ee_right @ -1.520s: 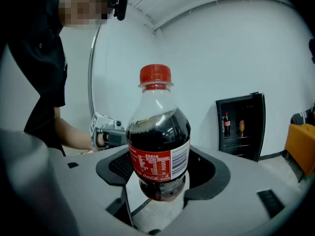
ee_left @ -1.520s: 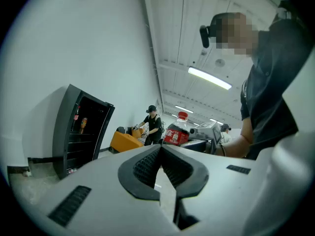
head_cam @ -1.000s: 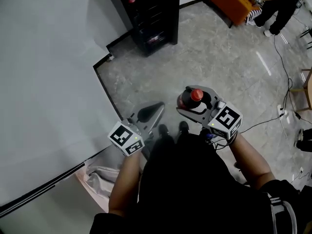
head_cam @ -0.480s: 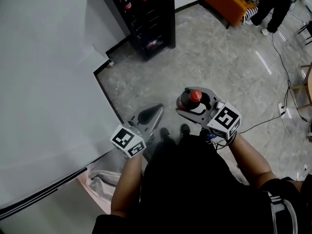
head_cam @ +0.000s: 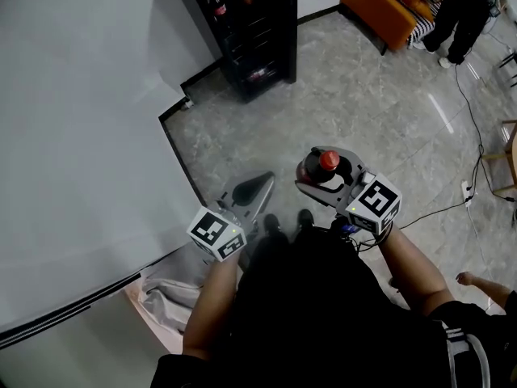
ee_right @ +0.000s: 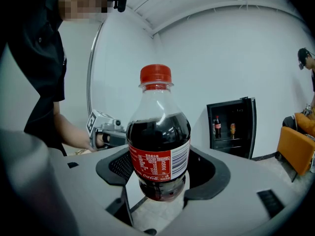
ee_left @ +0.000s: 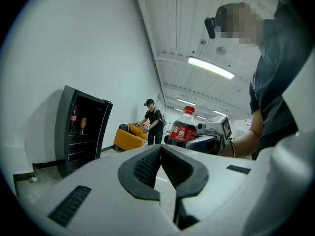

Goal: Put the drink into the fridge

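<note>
My right gripper (head_cam: 321,175) (ee_right: 158,178) is shut on a cola bottle (ee_right: 158,141) with a red cap (head_cam: 328,160) and red label, held upright over the floor. The same bottle (ee_left: 184,130) shows to the right in the left gripper view. My left gripper (head_cam: 257,187) (ee_left: 161,163) is shut with nothing between its jaws. The black fridge (head_cam: 252,23) stands against the white wall ahead, its front open or glass. Two bottles stand on its upper shelf (ee_right: 224,128). Both grippers are well short of it.
A white wall (head_cam: 81,120) runs along the left with a dark skirting. An orange sofa (head_cam: 380,6) and a person in black (head_cam: 462,10) are at the far right. A cable (head_cam: 472,152) trails over the grey stone floor. Another hand (head_cam: 477,280) shows at right.
The view has shifted slightly; the fridge sits a little nearer. Both grippers keep their hold and their places in front of the body. A hand has come in at the right edge.
</note>
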A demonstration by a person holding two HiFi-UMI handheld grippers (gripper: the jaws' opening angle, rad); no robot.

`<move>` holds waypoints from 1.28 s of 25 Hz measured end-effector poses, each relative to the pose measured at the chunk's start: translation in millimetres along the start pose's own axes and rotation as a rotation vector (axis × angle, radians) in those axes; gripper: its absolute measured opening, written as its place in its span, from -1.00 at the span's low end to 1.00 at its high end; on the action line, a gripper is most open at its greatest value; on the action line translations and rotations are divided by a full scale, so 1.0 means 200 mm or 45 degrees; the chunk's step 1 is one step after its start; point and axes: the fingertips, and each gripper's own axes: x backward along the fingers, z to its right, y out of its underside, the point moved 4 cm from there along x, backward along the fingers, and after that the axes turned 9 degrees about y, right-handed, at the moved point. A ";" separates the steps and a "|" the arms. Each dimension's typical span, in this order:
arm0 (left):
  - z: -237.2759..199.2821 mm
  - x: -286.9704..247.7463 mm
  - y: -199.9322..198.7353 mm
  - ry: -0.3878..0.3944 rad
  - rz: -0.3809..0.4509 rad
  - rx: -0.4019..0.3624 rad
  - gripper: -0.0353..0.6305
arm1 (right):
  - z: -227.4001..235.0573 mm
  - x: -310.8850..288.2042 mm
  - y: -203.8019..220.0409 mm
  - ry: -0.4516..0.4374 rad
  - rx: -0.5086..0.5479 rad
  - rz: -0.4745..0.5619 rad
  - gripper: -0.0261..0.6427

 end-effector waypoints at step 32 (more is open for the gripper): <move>0.03 -0.03 0.15 -0.075 0.018 -0.022 -0.86 | 0.07 0.03 0.16 0.003 -0.018 0.001 0.06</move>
